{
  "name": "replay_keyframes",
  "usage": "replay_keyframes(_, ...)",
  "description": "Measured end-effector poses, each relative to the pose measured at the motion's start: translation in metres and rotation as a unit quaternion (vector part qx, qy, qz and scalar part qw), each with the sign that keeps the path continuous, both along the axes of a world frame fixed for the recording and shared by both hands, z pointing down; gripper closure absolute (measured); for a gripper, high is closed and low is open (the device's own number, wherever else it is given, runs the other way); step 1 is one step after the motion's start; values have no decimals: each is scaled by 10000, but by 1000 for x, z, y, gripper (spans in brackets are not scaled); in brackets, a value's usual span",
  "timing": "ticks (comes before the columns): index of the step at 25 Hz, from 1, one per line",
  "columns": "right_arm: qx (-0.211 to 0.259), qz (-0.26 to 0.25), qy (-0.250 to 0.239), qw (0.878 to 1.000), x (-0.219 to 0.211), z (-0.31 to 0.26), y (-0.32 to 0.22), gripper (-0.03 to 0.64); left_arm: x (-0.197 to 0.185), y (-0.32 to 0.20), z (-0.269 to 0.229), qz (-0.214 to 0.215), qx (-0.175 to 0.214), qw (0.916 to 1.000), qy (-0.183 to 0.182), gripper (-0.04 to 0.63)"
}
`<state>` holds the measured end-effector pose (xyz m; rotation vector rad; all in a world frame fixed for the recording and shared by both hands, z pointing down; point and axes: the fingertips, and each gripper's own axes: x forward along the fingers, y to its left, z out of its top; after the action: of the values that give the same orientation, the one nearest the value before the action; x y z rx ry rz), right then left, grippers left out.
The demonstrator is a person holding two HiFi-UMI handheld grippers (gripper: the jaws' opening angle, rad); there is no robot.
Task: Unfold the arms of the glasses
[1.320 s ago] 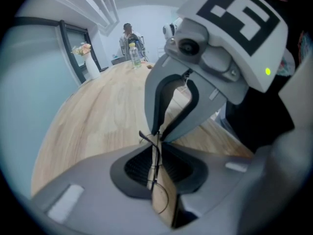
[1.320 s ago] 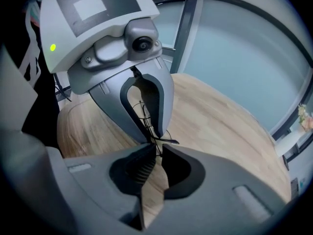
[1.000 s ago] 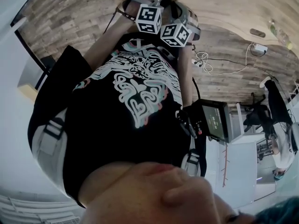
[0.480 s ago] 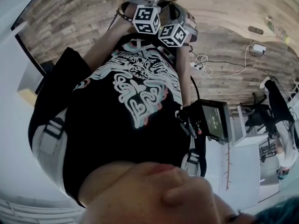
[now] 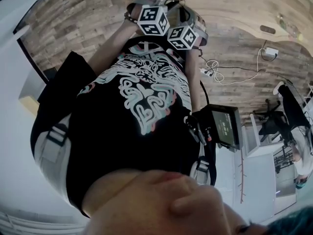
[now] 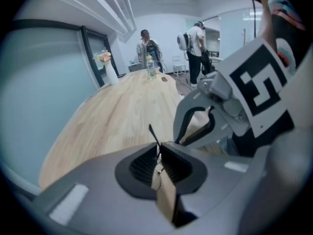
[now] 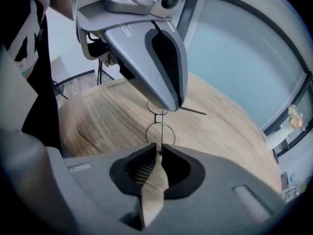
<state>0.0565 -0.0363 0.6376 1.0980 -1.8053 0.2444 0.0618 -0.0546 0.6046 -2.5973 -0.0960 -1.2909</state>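
Pale wood makes up the long table (image 6: 117,116), the biggest thing in both gripper views, running away beside a blue-grey glass wall (image 6: 54,87). Only the left gripper view shows its far end, where a vase of flowers (image 6: 108,68) and a bottle (image 6: 150,67) stand and two people (image 6: 195,45) are beyond it.

The head view shows little of that. A black T-shirt with a white print (image 5: 142,97) fills it, with a small screen unit (image 5: 222,126) at the wearer's hip and dark floor planks (image 5: 73,28) around. At the top, the two marker cubes, left (image 5: 153,19) and right (image 5: 183,36), sit close together. The jaws and the glasses cannot be made out there.

The gripper views supply them. The left gripper (image 6: 158,153) has its jaws pressed together on thin wire, with the right gripper's grey body (image 6: 195,124) just across from it. The right gripper (image 7: 159,153) is likewise pinched on the frame, and the left gripper's body (image 7: 156,58) hangs directly above it.

The glasses (image 7: 160,133) are held in the air between the two grippers, above the near end of the table. The right gripper view shows a round wire lens ring just past the jaws and one thin arm (image 7: 193,112) pointing out sideways. The left gripper view shows only a dark sliver (image 6: 153,133) rising from its jaws.
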Motion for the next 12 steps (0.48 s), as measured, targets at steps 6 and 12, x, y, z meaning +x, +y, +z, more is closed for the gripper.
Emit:
replay_keyframes(6,-64,104,-23,9999,11,7,-2,583,5,-19,-8,-350,-29,9993,157,586)
replay_keyframes(12,-129,219,-62,9997,15,15,-4,583,-7,-45,-9,-817,-117,9963,252,588)
